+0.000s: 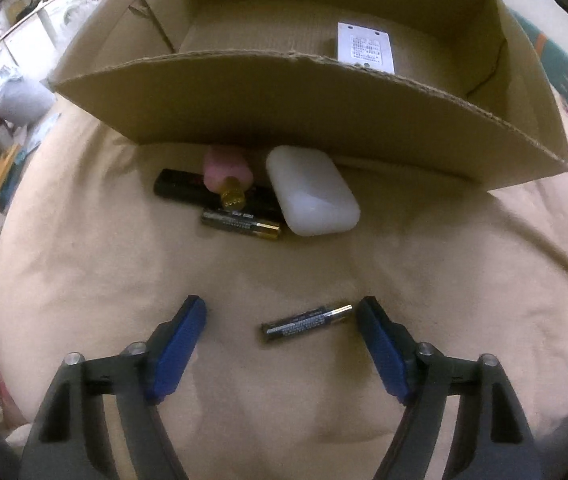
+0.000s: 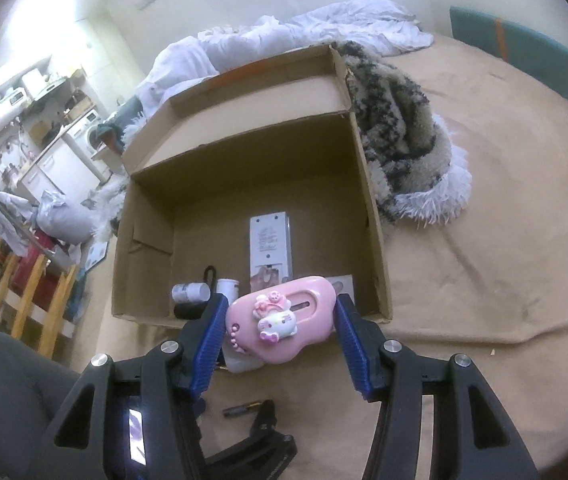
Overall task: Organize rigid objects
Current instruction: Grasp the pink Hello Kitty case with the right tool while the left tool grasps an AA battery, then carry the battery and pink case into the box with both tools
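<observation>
Left hand-held gripper [image 1: 282, 316]: jaws apart, pointing steeply down over the bed; nothing gripped. Blue pads [image 1: 178, 354] stand clear of everything.
Battery [image 1: 307, 323]: lies flat on the tan sheet [image 1: 84, 260] btwn the left pads, nearer the right-side pad, gold tip just beside it; contact can't be told.
Right hand-held gripper [image 2: 282, 316]: closed on the pink case [image 2: 280, 318]; pads press its two ends. Case has a cartoon-cat figure on top and a slot along it.
Case position: held at the near rim of the box [image 2: 368, 184], above the bed.
Box: open cardboard, sits on the sheet, far flap up.
Box contents, right view: white remote [image 2: 270, 242] flat on the floor, small white bottle [image 2: 190, 291] on its side by the near wall, another white container [image 2: 228, 285] next to it, a card [image 2: 342, 282] at the near wall.
Pile by box, left view: white soap-like block [image 1: 312, 196], pink bottle w/ gold cap [image 1: 228, 176], long black item [image 1: 188, 186], 2nd battery [image 1: 242, 224]. All close together on the sheet, just outside the box's near wall.
Behind box: furry blanket [image 2: 400, 132], white bedding [image 2: 324, 28].
Person: grey-clad leg [image 2: 8, 392] at lower left, right view.
</observation>
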A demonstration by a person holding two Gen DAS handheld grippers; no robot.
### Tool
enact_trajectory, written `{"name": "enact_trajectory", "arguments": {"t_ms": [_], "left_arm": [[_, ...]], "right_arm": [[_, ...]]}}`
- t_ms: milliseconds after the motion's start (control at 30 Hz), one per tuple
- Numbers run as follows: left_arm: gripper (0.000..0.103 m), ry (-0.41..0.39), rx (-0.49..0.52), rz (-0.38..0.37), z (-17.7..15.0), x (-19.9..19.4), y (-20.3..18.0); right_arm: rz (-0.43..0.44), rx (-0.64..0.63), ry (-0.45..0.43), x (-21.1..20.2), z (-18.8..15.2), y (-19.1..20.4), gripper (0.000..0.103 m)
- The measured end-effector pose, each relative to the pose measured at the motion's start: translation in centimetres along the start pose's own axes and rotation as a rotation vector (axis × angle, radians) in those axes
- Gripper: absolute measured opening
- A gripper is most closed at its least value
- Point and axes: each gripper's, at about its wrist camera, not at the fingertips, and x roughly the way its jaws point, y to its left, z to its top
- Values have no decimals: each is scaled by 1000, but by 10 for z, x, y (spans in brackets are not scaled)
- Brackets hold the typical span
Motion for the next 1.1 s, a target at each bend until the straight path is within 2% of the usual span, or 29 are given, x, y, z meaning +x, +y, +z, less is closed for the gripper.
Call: {"name": "enact_trajectory", "arguments": {"t_ms": [67, 100, 133, 400, 633, 833, 933, 1100], "left_arm": [[49, -15, 24, 9, -3, -3, -4], [41, -19, 34, 12, -3, -4, -7], [38, -17, 36, 12, -4, -5, -10], [38, 15, 35, -17, 4, -4, -5], [38, 18, 6, 6, 17, -20, 28], [38, -18, -24, 7, 37, -49, 67], [38, -25, -12, -22, 49, -62, 84], [38, -130, 21, -65, 79, -90, 108]], "right_arm": [[6, 3, 5, 2, 1, 0, 57], [8, 3, 9, 4, 1, 0, 57], [8, 3, 14, 5, 1, 0, 57], [-1, 5, 17, 8, 0, -1, 57], [-12, -23, 23, 11, 0, 5, 57], [-35, -55, 13, 11, 0, 14, 57], [-50, -66, 1, 8, 0, 16, 57], [-44, -67, -17, 3, 0, 20, 57]]}}
